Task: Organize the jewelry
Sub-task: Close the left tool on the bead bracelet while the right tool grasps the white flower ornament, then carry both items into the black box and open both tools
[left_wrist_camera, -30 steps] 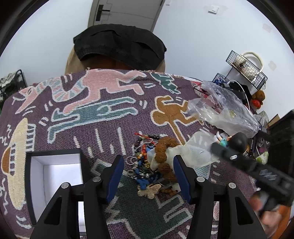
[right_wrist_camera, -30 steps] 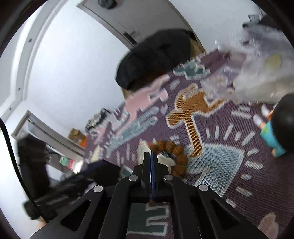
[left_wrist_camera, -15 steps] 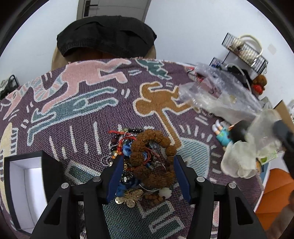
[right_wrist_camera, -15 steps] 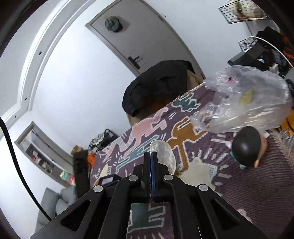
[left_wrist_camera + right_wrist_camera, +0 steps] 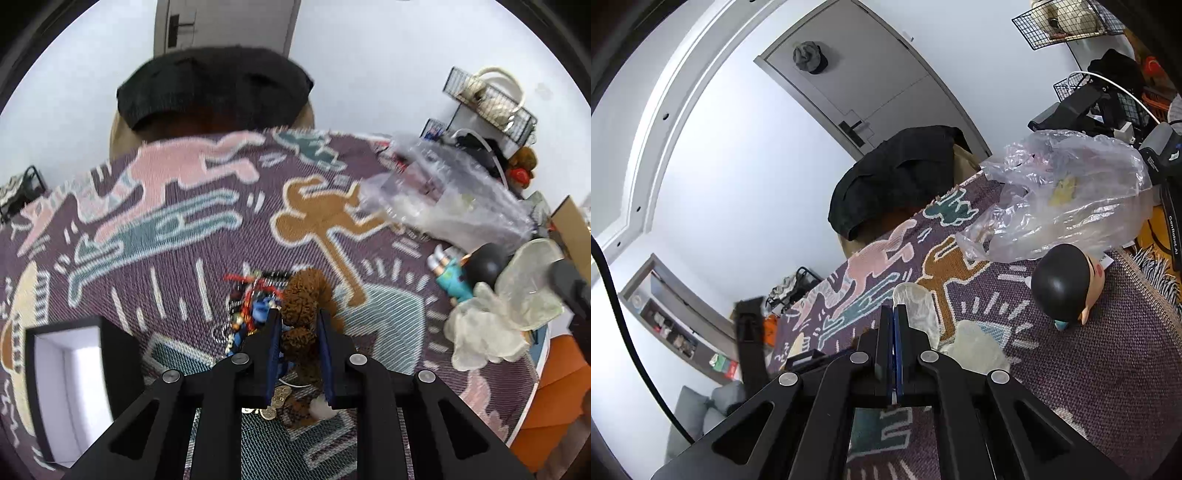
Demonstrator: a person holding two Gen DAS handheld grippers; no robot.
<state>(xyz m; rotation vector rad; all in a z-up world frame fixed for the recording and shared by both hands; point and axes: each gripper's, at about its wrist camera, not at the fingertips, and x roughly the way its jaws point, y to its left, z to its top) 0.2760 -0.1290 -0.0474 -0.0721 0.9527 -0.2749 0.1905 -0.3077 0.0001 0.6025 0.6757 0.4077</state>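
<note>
A pile of jewelry (image 5: 255, 306) lies on the patterned purple cloth (image 5: 184, 229): red cord, blue and dark beads, a gold charm. My left gripper (image 5: 297, 321) is shut on a brown bead bracelet (image 5: 303, 295) at the pile's right side. My right gripper (image 5: 894, 317) is shut on a small translucent pouch (image 5: 918, 306) and holds it above the cloth at the right; the pouch also shows in the left wrist view (image 5: 524, 291). An open black box with a white inside (image 5: 66, 384) stands at the left.
A crumpled clear plastic bag (image 5: 443, 195) lies at the back right. A black-haired doll figure (image 5: 469, 269) lies beside the pouch. A chair with a black garment (image 5: 214, 85) stands behind the table. Wire racks (image 5: 491, 99) hang at the right.
My left gripper has closed from open onto the brown bead bracelet. My right gripper has lifted the pouch off the jewelry pile and carried it to the right.
</note>
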